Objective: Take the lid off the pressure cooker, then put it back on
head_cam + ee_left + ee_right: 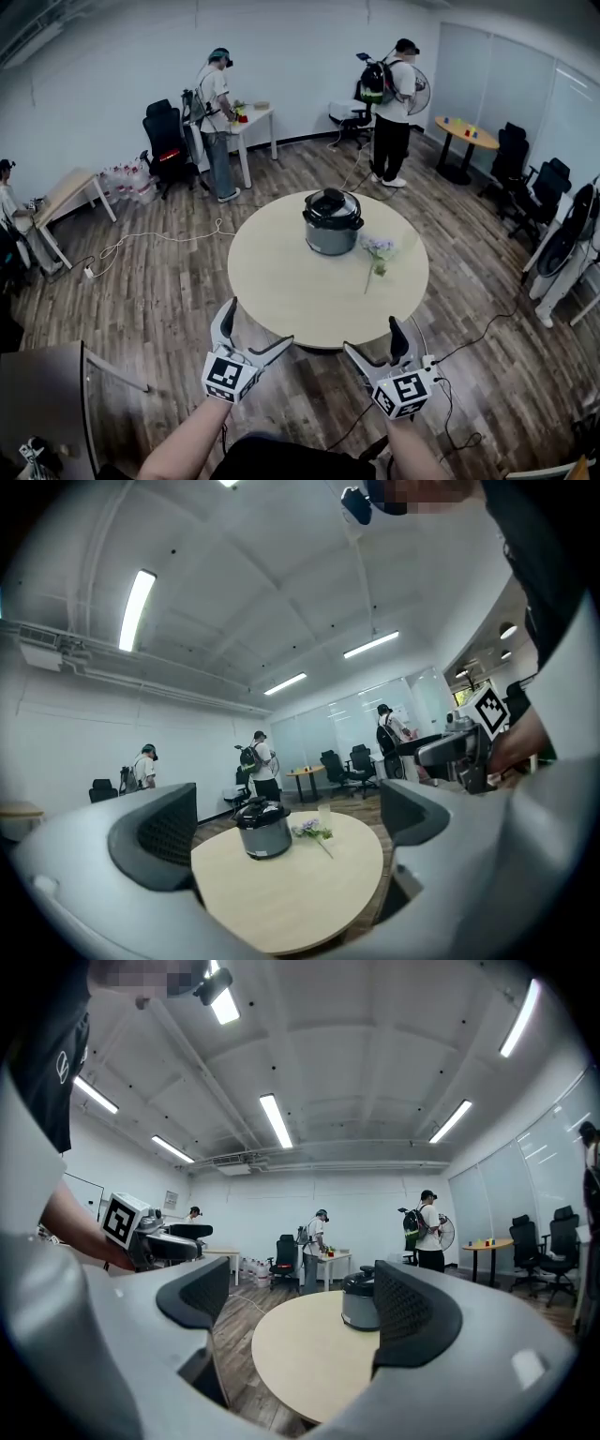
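The silver pressure cooker [332, 225] with its black lid [330, 203] on top stands at the far side of a round beige table [281, 281]. The left gripper view shows the cooker [262, 832] across the tabletop; the right gripper view shows it [356, 1305] partly behind the right finger. My left gripper [260, 325] and right gripper [371, 336] hover at the table's near edge, well short of the cooker. Both are open with nothing between the jaws, as their own views confirm for the left gripper [289, 825] and the right gripper [305, 1305].
A small glass with a flower sprig [378, 251] stands just right of the cooker. Two people [216, 122] [394, 108] work at desks beyond the table. Office chairs [525, 178], a small round table [466, 136] and cables [150, 239] on the wood floor surround it.
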{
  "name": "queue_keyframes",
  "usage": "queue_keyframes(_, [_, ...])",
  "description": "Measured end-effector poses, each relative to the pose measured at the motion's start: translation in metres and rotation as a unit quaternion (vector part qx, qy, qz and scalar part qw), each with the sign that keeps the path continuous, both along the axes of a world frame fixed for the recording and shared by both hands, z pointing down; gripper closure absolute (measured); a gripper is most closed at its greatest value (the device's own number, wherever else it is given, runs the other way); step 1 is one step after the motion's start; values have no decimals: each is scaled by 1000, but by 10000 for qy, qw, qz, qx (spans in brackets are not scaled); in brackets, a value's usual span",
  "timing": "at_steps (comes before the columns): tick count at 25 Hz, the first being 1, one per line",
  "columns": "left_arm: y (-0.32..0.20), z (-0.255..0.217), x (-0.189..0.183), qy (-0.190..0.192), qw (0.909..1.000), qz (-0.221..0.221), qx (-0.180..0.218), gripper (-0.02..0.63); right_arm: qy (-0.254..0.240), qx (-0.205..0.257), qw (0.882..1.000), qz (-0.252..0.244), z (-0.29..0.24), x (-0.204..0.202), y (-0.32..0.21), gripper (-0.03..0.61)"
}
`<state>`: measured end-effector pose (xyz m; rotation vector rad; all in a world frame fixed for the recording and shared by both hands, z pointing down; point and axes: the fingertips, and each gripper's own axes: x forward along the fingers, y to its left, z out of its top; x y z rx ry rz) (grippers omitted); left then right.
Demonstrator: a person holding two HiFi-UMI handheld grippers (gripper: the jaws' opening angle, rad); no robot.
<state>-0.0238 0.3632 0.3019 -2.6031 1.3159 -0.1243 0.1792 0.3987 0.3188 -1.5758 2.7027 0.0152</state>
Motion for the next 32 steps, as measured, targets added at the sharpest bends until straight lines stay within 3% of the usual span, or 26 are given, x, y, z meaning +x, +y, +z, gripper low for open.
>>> queue_keyframes(7, [-79,19,5,140,9997,63,-186,25,-44,6,10000,68,0,11,-80,101])
queue_keyframes(16, [-280,76,6,210,9961,541,-666,26,473,-165,9970,587,-1,2,-258,103])
queue_keyframes(25, [-471,160,30,30,9828,1131,-1463,26,1058,-672,9886,837,21,-3,-439,104])
queue_keyframes(32, [-555,226,64,-67,9699,1378,-2007,25,1382,-1216,9809,625,58,4,-530,104])
